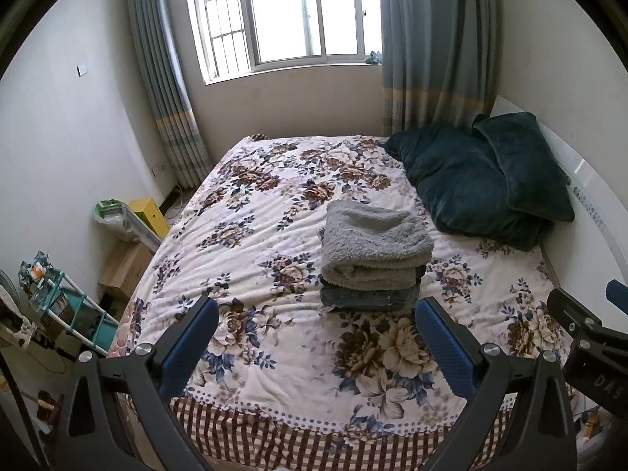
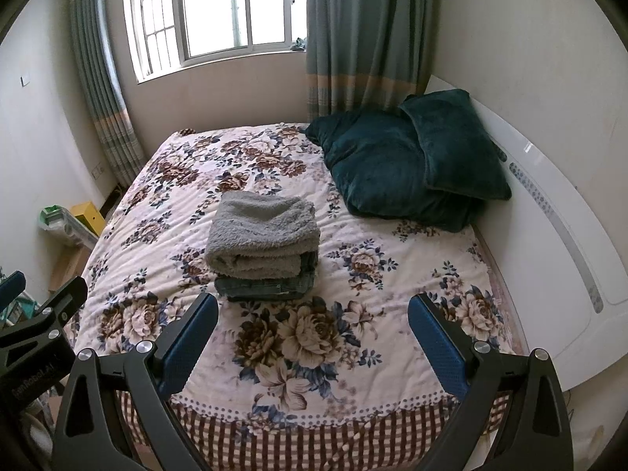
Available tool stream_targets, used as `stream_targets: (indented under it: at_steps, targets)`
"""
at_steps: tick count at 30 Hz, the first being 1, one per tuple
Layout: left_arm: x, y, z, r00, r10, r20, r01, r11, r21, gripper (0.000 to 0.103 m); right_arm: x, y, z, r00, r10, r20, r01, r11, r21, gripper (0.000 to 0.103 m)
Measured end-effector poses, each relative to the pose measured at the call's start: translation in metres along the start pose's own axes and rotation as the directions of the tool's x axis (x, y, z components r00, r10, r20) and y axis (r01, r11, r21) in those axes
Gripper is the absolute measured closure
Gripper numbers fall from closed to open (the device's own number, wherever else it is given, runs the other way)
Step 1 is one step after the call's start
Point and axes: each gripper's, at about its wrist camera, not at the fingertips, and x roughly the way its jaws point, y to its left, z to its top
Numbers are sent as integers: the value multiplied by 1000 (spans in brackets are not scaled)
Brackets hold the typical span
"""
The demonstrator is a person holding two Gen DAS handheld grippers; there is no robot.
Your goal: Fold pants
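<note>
Well, both grippers, left gripper [image 1: 317, 325] and right gripper [image 2: 313, 324], hover wide and empty (2 folded pants [image 2: 263, 244] stacked): stay clear of the stack.

Both wrist fisheyes sit side by side above the near foot of the bed [image 1: 243, 235], well back, facing the far window [image 2: 219, 11]; left view sits further left, and both share bed, folded stack [image 2: 263, 243], pillows [image 1: 479, 180], window.

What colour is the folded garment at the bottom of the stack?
Faded blue-grey denim, clearest in the right wrist view.
</note>
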Motion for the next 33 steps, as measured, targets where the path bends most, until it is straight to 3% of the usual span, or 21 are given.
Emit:
stream_targets:
  at_steps: [33]
  targets:
    - [-12, -6, -6, 1000, 30, 5, -30, 999, -35, 0, -4, -3, -2, 1000, 13, 1, -13, 1000, -6, 3]
